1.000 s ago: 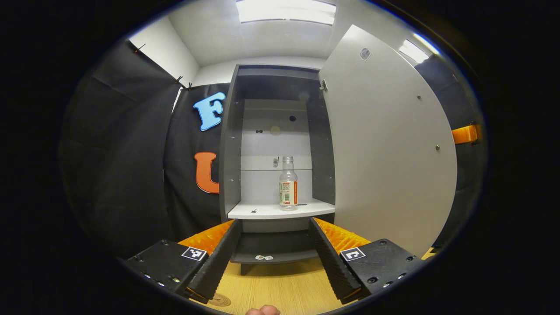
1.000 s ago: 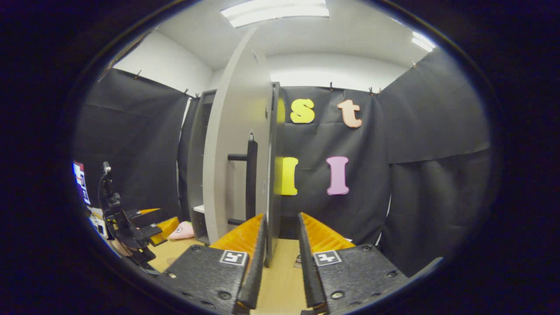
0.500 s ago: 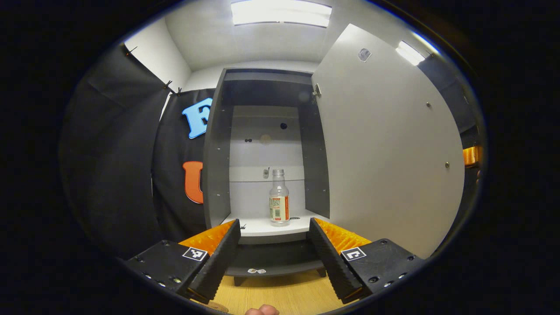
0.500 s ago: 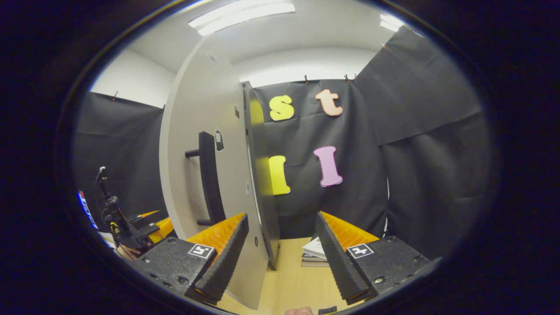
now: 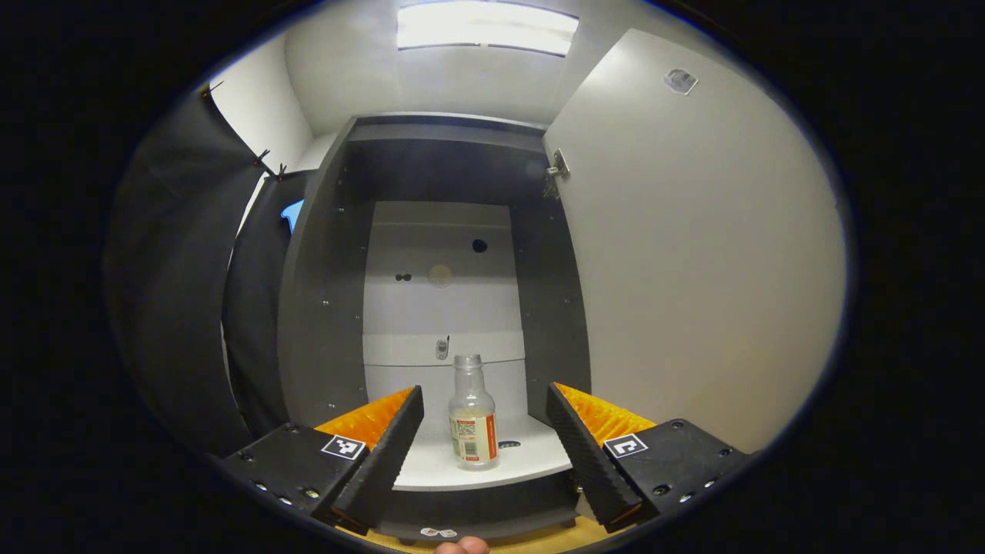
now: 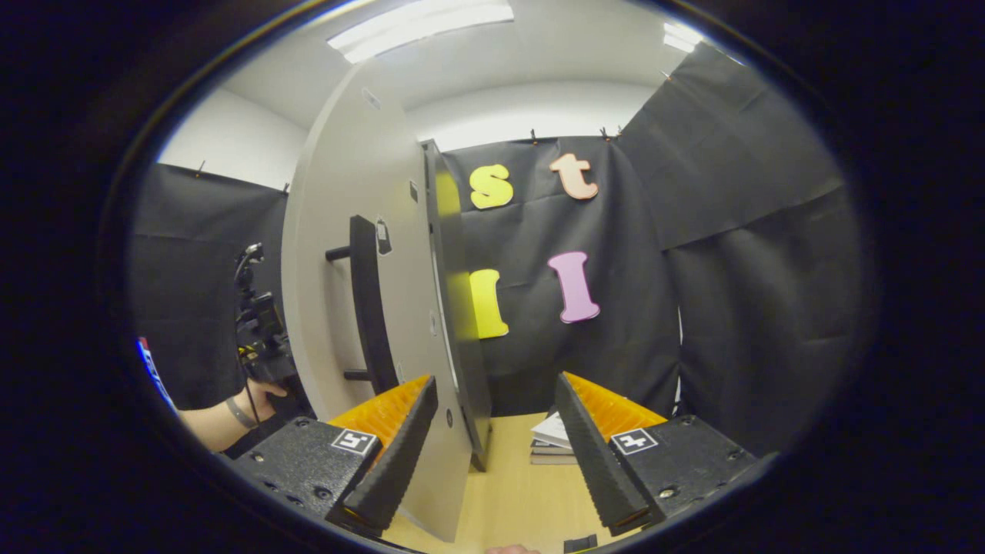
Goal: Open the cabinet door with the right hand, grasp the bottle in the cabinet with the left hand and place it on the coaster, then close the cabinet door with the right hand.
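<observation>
Cabinet, dark grey, doorway facing the left gripper view, its door swung wide to the right. Interior, seen in the left gripper view: pale back panel and a white shelf. Bottle, clear plastic, uncapped, with a white and orange label, stands upright on that shelf, toward its front and near the middle. Left gripper: fingers spread wide, black ribbed pads with orange backs, one on each side of the bottle, neither touching it; the bottle sits in the gap but farther in than the fingertips. Right gripper view: outer face of the same door, pale grey, with a long black vertical handle on two stand-offs, and the door's dark edge just right of it. Right gripper: fingers spread wide, holding nothing; the left finger overlaps the lower door in the picture, contact cannot be told; the handle is free. Wooden tabletop below, with a small stack of books between the fingers, farther off. At the left of that view, beyond the door, a hand with a wristband grips the black body of the other device. Coaster location cannot be told.
</observation>
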### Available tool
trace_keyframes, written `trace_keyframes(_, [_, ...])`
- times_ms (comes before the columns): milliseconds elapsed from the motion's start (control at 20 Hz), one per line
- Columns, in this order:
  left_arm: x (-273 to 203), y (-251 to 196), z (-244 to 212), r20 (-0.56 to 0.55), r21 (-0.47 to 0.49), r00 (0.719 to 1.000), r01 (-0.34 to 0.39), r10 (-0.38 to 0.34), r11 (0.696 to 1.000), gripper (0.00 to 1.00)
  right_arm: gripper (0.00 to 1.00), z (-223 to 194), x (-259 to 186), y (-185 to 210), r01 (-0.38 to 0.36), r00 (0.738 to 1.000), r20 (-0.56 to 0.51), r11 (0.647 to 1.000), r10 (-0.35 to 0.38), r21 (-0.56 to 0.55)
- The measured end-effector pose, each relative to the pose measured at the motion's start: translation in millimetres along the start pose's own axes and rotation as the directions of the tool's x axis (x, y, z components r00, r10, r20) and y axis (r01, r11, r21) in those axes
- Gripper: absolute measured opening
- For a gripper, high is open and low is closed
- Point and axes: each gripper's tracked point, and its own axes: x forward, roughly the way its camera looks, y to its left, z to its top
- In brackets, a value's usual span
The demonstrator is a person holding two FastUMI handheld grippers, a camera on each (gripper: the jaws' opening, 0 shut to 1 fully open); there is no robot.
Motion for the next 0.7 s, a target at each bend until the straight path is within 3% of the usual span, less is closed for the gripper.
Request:
trace_keyframes(450, [105, 12, -25, -0.034, 0.118, 0.999, -0.024, 0.028, 0.993, 0.96, 0.96, -34, -3, -28, 0.099, 0.993, -0.066, 0.994, -0.096, 0.047])
trace_keyframes(700, [131, 23, -46, -0.079, 0.095, 0.996, -0.040, 0.048, 0.995, 0.95, 0.95, -35, -8, -49, 0.178, 0.982, -0.070, 0.983, -0.174, 0.054])
